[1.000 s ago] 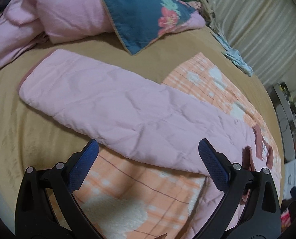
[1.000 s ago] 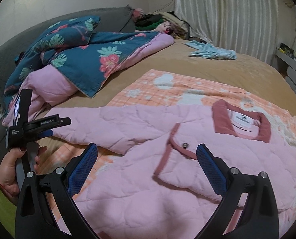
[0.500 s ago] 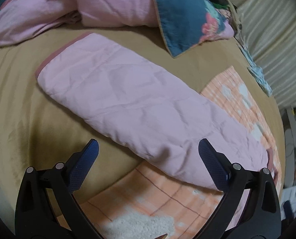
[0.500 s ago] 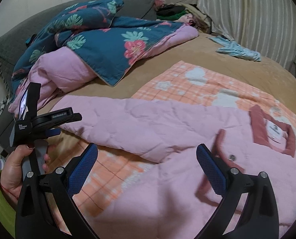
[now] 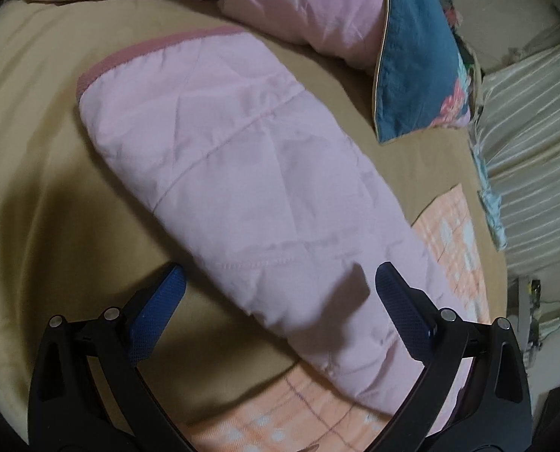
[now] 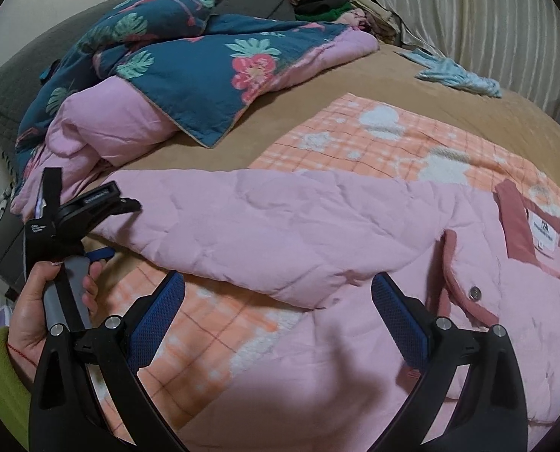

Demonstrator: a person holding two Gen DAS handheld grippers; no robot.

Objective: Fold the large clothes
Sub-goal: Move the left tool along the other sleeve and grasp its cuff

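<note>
A pink quilted jacket (image 6: 355,358) with dusty-rose trim lies face up on an orange checked blanket (image 6: 412,143). Its collar and label (image 6: 540,229) sit at the right. One sleeve (image 6: 280,226) stretches left across the bed. In the left wrist view that sleeve (image 5: 250,180) fills the middle, its rose cuff (image 5: 144,56) at the far end. My left gripper (image 5: 278,286) hangs open just above the sleeve, straddling its near part. My right gripper (image 6: 278,301) is open over the jacket's body below the sleeve. The left tool (image 6: 72,218) shows near the cuff, held by a hand.
A teal floral quilt with pink lining (image 6: 189,64) is heaped at the head of the tan bed (image 6: 317,86). A light blue garment (image 6: 453,71) lies near the white curtain (image 6: 487,11). Dark clothes are piled at the far corner.
My left gripper has moved along the sleeve toward the cuff and come lower and closer to it. My right gripper shifted left over the jacket. Both stayed open.
</note>
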